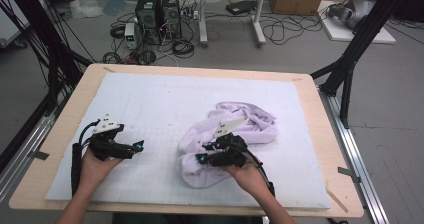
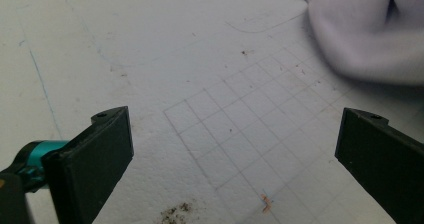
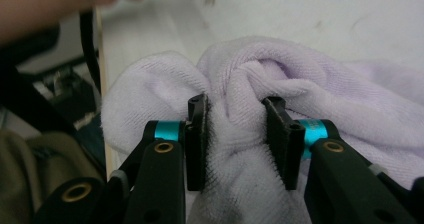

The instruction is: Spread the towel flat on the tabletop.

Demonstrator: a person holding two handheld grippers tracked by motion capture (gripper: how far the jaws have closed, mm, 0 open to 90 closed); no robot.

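Room: a workshop floor with computer towers [image 1: 159, 11], loose cables and cardboard boxes lies beyond the far edge of the table [image 1: 65, 129].
Surface: a white foam mat [image 1: 150, 104], with a faint pencilled grid, covers most of the wooden tabletop.
Towel: a lilac terry towel [image 1: 235, 134] lies bunched in a heap on the mat, under and just ahead of the right gripper, and off to the side of the left gripper's fingers.
Right gripper: the right gripper [image 3: 235, 129] is clamped on a thick fold of the towel; the cloth bulges between and around both pads.
Left gripper: the left gripper [image 2: 235, 149] hovers over bare mat with its jaws spread wide and nothing between them.
Doing the step well: the pinch probably holds several layers, so lift slowly. The free gripper would best take a single edge or corner near the heap, so the cloth can be drawn flat.
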